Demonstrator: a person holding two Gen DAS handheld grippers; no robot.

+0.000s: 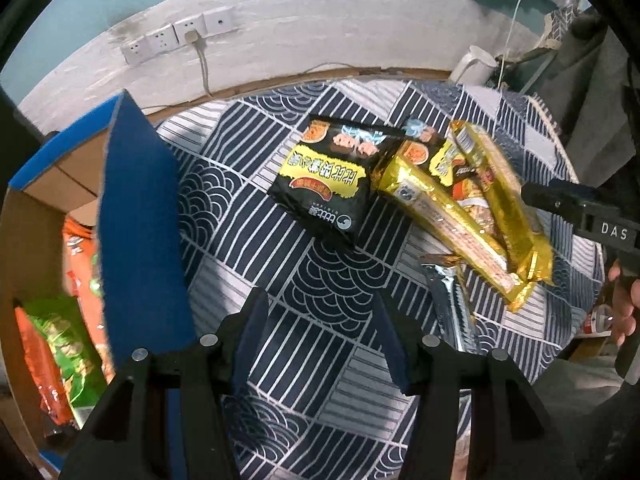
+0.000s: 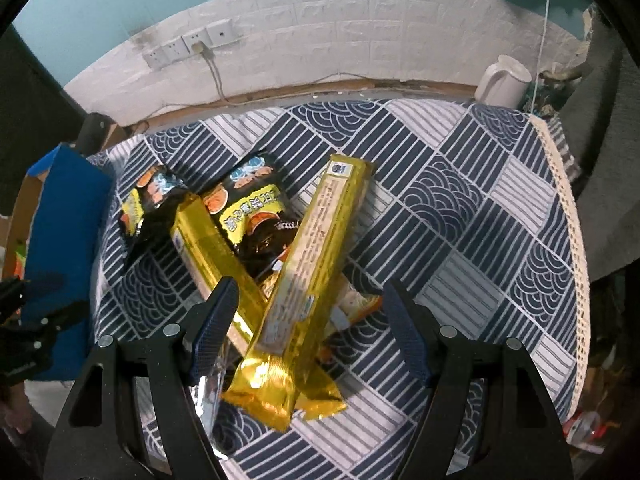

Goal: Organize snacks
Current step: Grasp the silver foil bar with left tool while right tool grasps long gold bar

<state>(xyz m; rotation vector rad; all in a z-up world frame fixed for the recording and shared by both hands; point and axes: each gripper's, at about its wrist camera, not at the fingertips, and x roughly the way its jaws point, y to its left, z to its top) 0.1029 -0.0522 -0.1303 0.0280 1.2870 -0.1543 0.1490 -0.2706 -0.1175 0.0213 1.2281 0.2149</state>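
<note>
On the table, largest to smallest:

Tablecloth: a navy-and-white patterned cloth is covering the table and giving the snacks a soft, slightly rumpled bed; a white kettle is standing well apart at the far edge.

Cardboard box: it is sitting off the left side, already holding orange and green packets; its raised blue flap is standing between the pile and the opening, so I judge anything carried across will need to clear it.

Black snack bags: two puffy bags are lying flat, one partly under the gold packs; probably light, crinkly and crushable.

Top gold pack: this long foil packet is lying diagonally across a second gold pack and a black bag. It looks light, fairly stiff along its length and slick; taking it across the narrow middle seems safest, since the crimped end could slip.

Silver wrapper: it is peeking out beneath the pile, likely to drag along.

Right gripper: it is hanging open, jaws straddling the top gold pack without pressing it.

Left gripper: it is half open over bare cloth, holding nothing.
</note>
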